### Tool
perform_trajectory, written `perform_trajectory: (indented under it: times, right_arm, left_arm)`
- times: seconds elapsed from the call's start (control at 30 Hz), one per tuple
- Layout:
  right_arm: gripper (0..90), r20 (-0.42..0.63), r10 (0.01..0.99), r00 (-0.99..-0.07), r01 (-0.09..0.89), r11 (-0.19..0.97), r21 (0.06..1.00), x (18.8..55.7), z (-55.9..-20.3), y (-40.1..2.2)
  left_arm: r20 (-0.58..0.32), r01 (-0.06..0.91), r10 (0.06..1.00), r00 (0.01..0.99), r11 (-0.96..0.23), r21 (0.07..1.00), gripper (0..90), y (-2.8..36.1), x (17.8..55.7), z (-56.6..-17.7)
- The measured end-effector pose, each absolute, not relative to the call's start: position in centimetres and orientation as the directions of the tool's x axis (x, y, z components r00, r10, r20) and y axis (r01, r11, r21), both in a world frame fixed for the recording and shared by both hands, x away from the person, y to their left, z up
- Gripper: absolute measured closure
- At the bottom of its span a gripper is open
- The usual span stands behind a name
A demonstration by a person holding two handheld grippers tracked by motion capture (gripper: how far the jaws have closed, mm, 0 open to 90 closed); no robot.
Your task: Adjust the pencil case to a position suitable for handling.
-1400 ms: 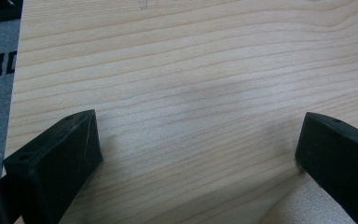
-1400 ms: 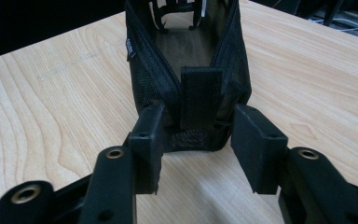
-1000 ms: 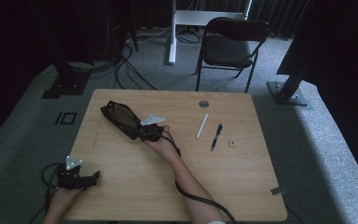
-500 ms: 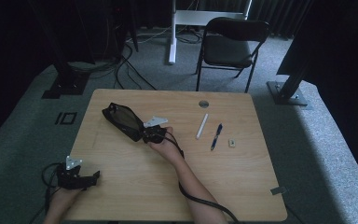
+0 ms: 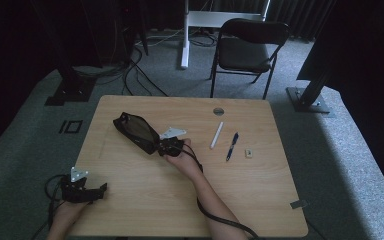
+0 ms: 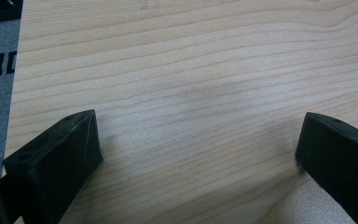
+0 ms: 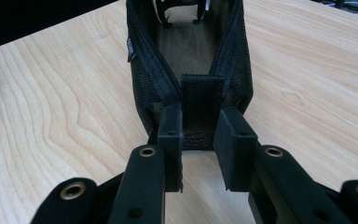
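A black mesh pouch lies on the wooden table, left of centre, its zip open. My right gripper is shut on the pouch's near end. In the right gripper view the gripper pinches the fabric tab at the end of the pouch, and the open inside runs away from me. My left gripper rests at the table's front left corner, pointing right. In its own view this gripper is open over bare wood, with nothing between its jaws.
A white pen, a blue pen and a small white block lie right of centre. A round cable hole sits near the far edge. A dark chair stands behind the table.
My right gripper has drawn the pouch a little to the right and toward the person. The left gripper has stayed where it was.
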State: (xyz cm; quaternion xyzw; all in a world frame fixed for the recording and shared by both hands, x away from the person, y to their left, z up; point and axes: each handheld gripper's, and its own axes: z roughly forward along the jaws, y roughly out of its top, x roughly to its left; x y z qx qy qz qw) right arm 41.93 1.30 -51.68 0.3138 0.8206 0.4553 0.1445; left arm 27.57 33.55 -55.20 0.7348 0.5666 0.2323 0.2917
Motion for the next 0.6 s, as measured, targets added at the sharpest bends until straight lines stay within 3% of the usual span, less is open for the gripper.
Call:
perform_trajectory:
  times: [0.6]
  right_arm:
    - [73.0, 0.053, 0.659, -0.751, 0.390, 0.378, 0.840, 39.8, -51.8, -1.4]
  left_arm:
    - [0.011, 0.697, 0.968, 0.250, -0.187, 0.692, 0.1, 33.5, 27.6, -55.2]
